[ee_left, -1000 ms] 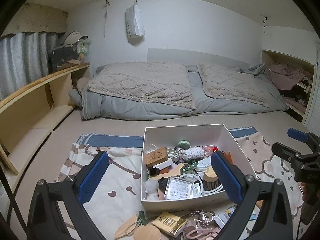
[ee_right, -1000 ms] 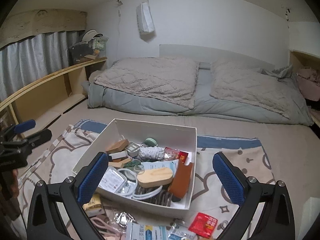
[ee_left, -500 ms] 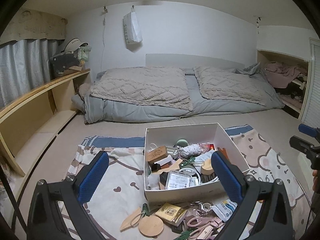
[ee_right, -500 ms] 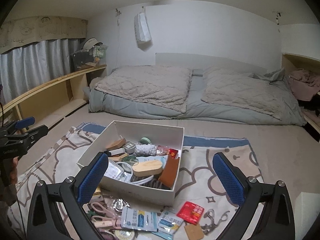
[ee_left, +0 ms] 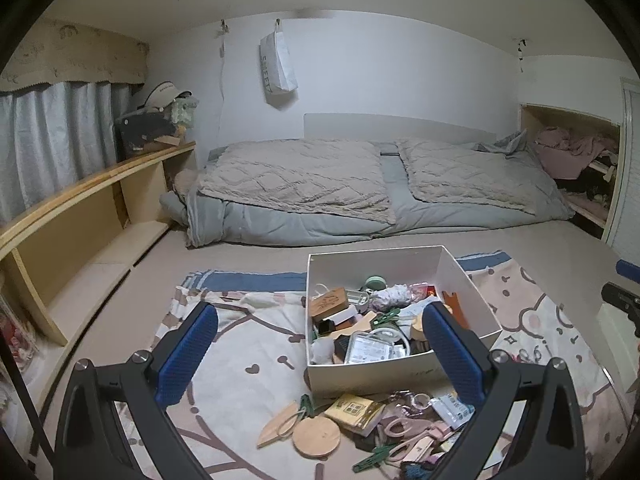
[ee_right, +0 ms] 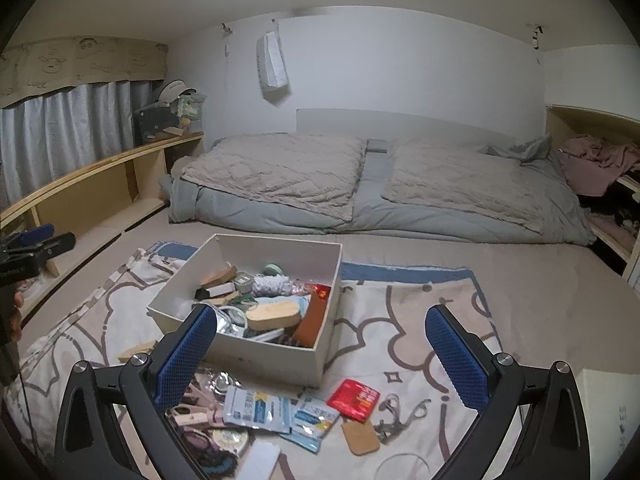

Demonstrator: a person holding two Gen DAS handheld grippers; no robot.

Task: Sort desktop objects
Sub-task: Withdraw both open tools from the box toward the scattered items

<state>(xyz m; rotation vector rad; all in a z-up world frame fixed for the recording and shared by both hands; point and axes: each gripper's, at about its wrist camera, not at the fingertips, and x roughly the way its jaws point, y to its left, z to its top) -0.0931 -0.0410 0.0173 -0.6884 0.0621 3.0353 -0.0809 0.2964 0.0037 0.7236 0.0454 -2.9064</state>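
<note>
Both claws released, empty: left claw, right claw. Box ahead, between left claw's pads. Loose clutter just below. Lower onto single item, pinch squarely.

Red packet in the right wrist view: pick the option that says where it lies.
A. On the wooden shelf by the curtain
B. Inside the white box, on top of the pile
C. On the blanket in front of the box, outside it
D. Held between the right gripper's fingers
C: the red packet lies flat on the blanket, just outside the near corner of the white box, and nothing is gripping it.
</note>
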